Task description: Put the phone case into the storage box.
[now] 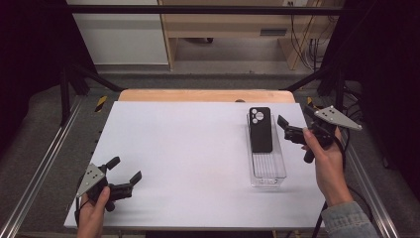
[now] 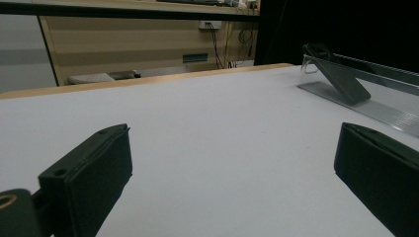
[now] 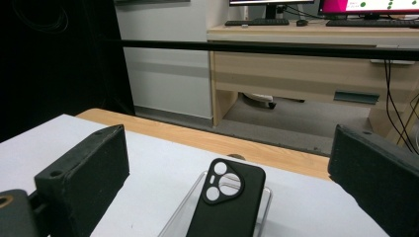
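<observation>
Black phone case (image 1: pixel 261 130) lies tilted in clear plastic tray (image 1: pixel 267 171), camera-cutout end propped on the tray's far rim, on the right half of the white surface (image 1: pixel 188 158). Right claw (image 1: pixel 286 128) hovers just right of the case's far end, jaws wide apart, gripping nothing, not touching case or tray. Left claw (image 1: pixel 126 170) sits low at the near left corner, well apart from the tray, jaws spread wide, empty.
</observation>
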`<state>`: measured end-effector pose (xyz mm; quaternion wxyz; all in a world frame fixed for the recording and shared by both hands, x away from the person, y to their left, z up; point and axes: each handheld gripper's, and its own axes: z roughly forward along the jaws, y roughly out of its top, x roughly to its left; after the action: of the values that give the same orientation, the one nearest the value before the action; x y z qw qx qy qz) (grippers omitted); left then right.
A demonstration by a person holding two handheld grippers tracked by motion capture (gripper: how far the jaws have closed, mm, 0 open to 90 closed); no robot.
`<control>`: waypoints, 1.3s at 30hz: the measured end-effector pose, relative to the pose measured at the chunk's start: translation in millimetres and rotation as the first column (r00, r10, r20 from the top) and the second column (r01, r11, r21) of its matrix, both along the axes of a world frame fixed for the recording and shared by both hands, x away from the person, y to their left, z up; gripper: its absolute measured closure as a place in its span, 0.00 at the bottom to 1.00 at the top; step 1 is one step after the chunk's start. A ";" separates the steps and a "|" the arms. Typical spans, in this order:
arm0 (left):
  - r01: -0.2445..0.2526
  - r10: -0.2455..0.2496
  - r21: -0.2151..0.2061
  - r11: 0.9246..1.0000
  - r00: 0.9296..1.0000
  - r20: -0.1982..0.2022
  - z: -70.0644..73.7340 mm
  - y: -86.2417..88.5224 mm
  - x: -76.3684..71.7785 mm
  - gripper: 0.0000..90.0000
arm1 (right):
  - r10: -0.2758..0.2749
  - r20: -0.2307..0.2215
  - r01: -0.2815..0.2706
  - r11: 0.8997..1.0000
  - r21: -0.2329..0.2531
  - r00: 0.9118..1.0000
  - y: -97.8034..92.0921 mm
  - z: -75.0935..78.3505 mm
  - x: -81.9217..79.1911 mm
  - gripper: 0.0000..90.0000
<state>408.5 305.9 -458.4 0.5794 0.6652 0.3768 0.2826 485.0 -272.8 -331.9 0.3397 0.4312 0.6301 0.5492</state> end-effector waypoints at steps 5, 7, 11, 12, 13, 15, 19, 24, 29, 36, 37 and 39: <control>-0.001 0.001 -0.003 1.000 1.000 0.005 1.0 1.0 -1.2 0.02 | -0.006 -0.009 0.006 1.000 -0.007 1.000 -8.9 -4.6 -6.2 0.03; -0.002 0.002 -0.003 1.000 1.000 0.007 1.2 1.3 -1.3 0.02 | -0.009 -0.008 0.009 1.000 -0.014 1.000 -12.3 -5.9 -8.4 0.03; -0.002 0.002 -0.007 1.000 1.000 0.009 1.5 2.2 -1.5 0.02 | -0.007 -0.008 0.006 1.000 -0.022 1.000 -16.8 -7.2 -12.4 0.03; -0.002 0.002 -0.007 1.000 1.000 0.009 1.5 2.3 -1.5 0.02 | -0.005 -0.008 0.005 1.000 -0.024 1.000 -17.8 -7.8 -13.4 0.03; -0.002 0.002 -0.005 1.000 1.000 0.009 1.5 2.3 -1.6 0.02 | -0.005 -0.010 0.005 1.000 -0.026 1.000 -18.8 -8.3 -14.6 0.03; 0.000 0.000 -0.006 1.000 1.000 0.010 1.7 2.4 -1.8 0.02 | -0.004 -0.011 0.003 1.000 -0.027 1.000 -20.7 -10.0 -17.3 0.03; 0.001 -0.001 -0.007 1.000 1.000 0.013 2.1 2.5 -2.2 0.02 | -0.002 -0.016 0.002 1.000 -0.027 1.000 -24.2 -13.3 -22.0 0.03; 0.004 -0.004 -0.009 1.000 1.000 0.015 2.2 2.9 -2.5 0.01 | -0.006 -0.015 0.006 1.000 -0.023 1.000 -30.3 -17.5 -29.3 0.03; 0.008 -0.008 -0.009 1.000 1.000 0.015 2.5 2.8 -2.9 0.01 | -0.007 -0.011 0.007 1.000 -0.020 1.000 -35.9 -23.2 -37.9 0.03; 0.010 -0.010 -0.010 1.000 1.000 0.017 2.7 2.9 -3.6 0.01 | -0.002 0.001 0.002 1.000 -0.020 1.000 -40.0 -30.9 -48.7 0.03; 0.010 -0.010 -0.011 1.000 1.000 0.017 2.7 2.9 -3.7 0.01 | 0.000 0.004 0.000 1.000 -0.028 1.000 -40.6 -31.9 -49.4 0.03; 0.012 -0.012 -0.012 1.000 1.000 0.019 2.9 3.0 -4.1 0.01 | 0.004 0.002 -0.004 1.000 -0.029 1.000 -40.9 -34.7 -51.6 0.03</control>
<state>404.4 308.8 -455.5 0.5885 0.6612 0.3690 0.2833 433.4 -313.7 -366.5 0.3456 0.4242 0.6386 0.5411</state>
